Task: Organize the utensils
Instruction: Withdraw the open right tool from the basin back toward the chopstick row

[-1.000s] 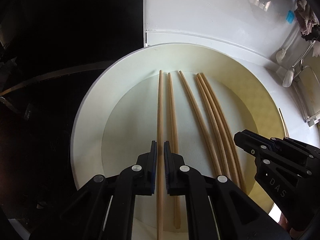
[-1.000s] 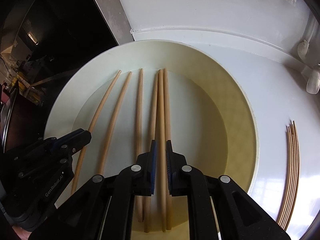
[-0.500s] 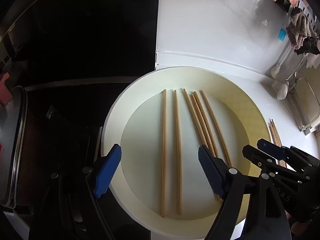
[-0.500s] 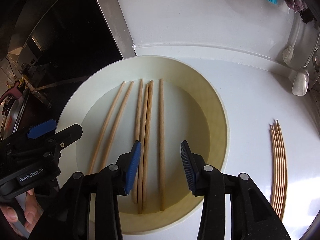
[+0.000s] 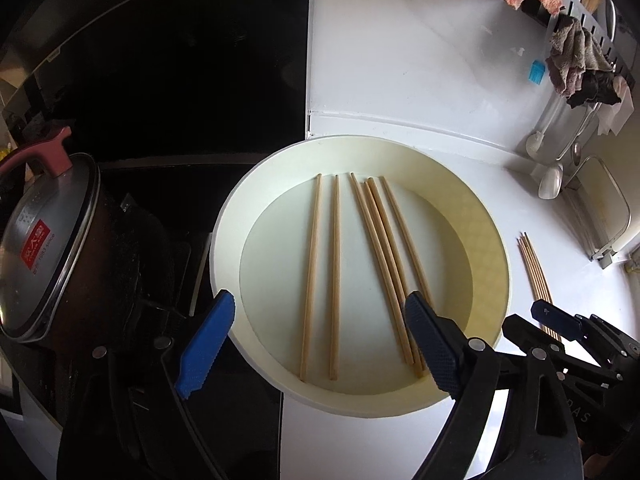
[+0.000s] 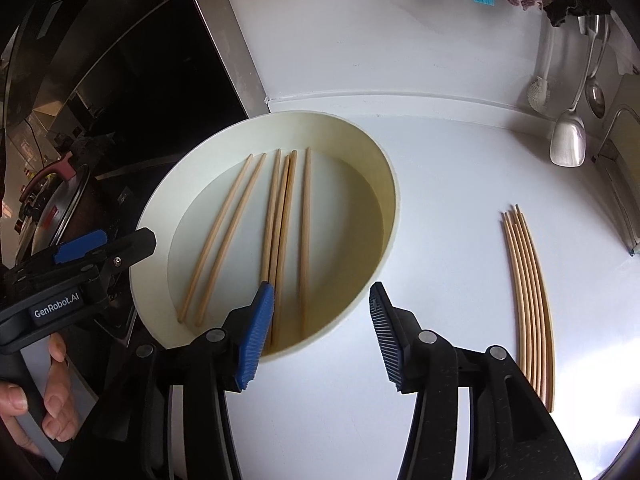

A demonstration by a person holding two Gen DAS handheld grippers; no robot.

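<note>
Several wooden chopsticks [image 5: 336,276] lie side by side in a round cream bowl [image 5: 480,240] on the white counter; they also show in the right wrist view [image 6: 280,232], in the bowl [image 6: 384,176]. A second bundle of chopsticks [image 6: 528,296] lies on the counter to the right of the bowl, seen too in the left wrist view [image 5: 536,276]. My left gripper [image 5: 320,344] is open and empty above the bowl's near rim. My right gripper [image 6: 320,336] is open and empty over the bowl's near right edge.
A dark stovetop with a lidded pot [image 5: 48,240] lies left of the bowl. Hanging ladles and a spatula [image 6: 568,136], cloths [image 5: 576,60] and a brush stand at the back right by a sink edge. White counter [image 6: 440,200] lies between bowl and bundle.
Both grippers were shut on chopsticks in the bowl; they opened, let them go and drew back and up. The chopsticks now lie loose in the bowl.
</note>
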